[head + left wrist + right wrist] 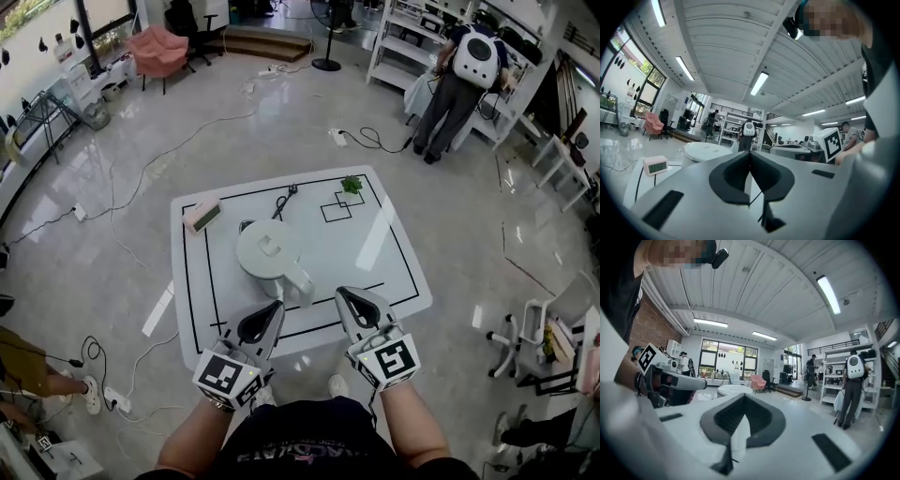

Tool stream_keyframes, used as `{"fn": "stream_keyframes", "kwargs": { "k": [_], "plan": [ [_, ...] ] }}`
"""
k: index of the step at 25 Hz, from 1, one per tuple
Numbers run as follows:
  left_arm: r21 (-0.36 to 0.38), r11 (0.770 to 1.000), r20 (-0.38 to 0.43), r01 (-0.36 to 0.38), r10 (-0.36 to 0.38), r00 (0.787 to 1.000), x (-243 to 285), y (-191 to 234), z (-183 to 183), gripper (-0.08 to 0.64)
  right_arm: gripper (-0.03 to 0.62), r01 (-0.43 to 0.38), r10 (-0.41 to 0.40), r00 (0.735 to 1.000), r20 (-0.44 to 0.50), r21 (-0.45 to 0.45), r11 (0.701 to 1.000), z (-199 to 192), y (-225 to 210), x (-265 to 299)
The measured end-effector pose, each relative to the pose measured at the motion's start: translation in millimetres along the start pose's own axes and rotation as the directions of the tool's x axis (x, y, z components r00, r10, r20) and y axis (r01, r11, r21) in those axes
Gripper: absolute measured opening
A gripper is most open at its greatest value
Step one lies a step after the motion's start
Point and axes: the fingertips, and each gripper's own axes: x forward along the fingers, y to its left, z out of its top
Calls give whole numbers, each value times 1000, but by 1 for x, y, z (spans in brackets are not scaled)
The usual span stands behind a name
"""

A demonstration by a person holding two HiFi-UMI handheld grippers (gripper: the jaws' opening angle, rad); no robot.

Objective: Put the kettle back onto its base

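I cannot tell what lies under the kettle (pixel 269 251), the green thing (pixel 352 185) beyond it is too small to name, and my left gripper (pixel 750 153) hides the kettle's lower part

We are in an open lab or workshop. White shelving (pixel 401 49), loose floor cables (pixel 159 159) and a line-marked test table (pixel 380 246) show it.

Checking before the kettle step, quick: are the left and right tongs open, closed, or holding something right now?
Left tongs: closed, holding nothing.
Right tongs: closed, holding nothing.
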Motion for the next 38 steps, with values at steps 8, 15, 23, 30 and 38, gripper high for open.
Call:
{"fn": "stream_keyframes", "kwargs": {
  "k": [8, 15, 23, 30, 38],
  "plan": [
    [-9, 984, 7, -178, 178, 984, 31, -34, -11, 3, 2, -159, 156, 987, 37, 76, 984, -17, -54, -10],
    [-7, 942, 9, -336, 336, 942, 38, -81, -22, 4, 2, -321, 318, 947, 51, 90, 943, -23, -72, -34],
    [-34, 882, 1, -470, 471, 882, 14, -108, -42, 3, 2, -466, 465, 885, 35, 88, 880, -39, -51, -45],
    [-60, 859, 6, -508, 510, 860, -14, -112, -47, 3, 2, -523, 523, 852, 22, 76, 849, -41, -13, -54],
    [-60, 873, 19, -484, 486, 874, -53, -113, -42, 3, 2, -507, 507, 862, 14, 76, 859, -38, 34, -68]
  ]
}}
